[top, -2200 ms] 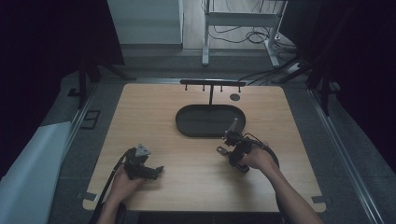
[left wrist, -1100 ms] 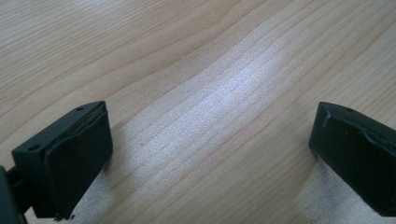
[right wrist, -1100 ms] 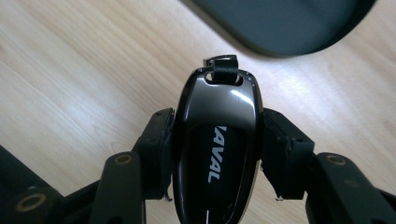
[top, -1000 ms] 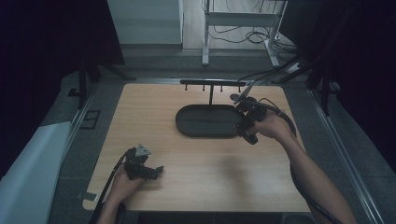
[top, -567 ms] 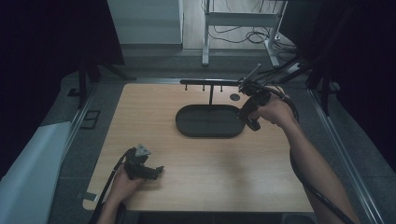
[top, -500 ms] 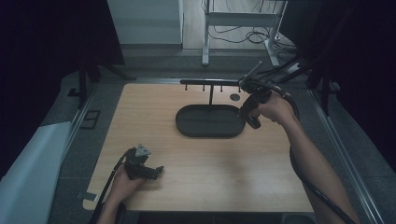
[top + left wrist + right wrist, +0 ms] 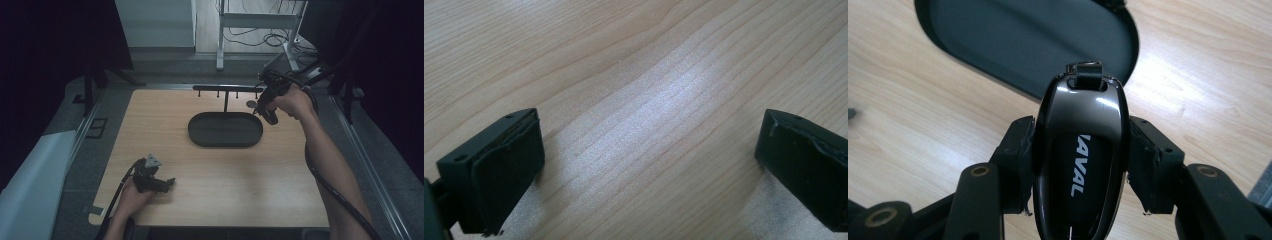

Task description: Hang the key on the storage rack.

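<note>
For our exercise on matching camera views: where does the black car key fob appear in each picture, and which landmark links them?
High view: the key fob is upper right, in the right hand-held gripper, beside the hook rack.
Left gripper view: bare wooden table between open jaws.
Right gripper view: centre, clamped between the jaws.
Shared landmark: the dark oval tray.

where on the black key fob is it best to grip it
Across its two long flat sides at mid-body, coming from the blunt end, as the right gripper does now: the key fob is narrow and smooth there, leaving the loop end free for the rack.
</note>
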The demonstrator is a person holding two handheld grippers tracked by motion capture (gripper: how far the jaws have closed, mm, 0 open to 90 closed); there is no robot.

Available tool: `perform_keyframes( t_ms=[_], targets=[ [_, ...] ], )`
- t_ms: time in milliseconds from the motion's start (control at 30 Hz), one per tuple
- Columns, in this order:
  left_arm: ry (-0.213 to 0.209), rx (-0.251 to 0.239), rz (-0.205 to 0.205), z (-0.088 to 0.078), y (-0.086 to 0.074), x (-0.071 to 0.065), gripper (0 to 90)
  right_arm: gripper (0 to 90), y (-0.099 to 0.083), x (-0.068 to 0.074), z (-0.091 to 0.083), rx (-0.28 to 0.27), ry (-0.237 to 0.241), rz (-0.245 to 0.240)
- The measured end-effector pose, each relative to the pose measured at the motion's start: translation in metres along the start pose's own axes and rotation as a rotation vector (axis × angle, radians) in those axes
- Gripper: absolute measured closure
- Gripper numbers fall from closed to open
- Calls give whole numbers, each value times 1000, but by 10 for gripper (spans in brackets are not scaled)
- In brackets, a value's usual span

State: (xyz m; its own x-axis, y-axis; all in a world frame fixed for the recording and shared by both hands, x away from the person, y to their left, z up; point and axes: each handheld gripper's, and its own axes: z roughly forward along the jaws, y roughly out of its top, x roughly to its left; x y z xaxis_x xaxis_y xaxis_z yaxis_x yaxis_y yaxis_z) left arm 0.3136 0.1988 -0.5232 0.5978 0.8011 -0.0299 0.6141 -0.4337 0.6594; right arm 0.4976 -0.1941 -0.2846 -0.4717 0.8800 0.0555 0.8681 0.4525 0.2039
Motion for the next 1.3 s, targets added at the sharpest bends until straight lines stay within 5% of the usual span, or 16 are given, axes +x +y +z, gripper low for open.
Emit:
perform_keyframes(
  t_ms=[767,1033,1300],
  targets=[
    [0,0,0,0,0,0,0,484,31,-10,-23,-63,-3,73],
    [0,0,0,0,0,0,0,484,36,-12,-19,-78,-22,87],
    [1,-1,0,0,0,0,0,483,30,-29,-12,-89,-44,136]
  ],
)
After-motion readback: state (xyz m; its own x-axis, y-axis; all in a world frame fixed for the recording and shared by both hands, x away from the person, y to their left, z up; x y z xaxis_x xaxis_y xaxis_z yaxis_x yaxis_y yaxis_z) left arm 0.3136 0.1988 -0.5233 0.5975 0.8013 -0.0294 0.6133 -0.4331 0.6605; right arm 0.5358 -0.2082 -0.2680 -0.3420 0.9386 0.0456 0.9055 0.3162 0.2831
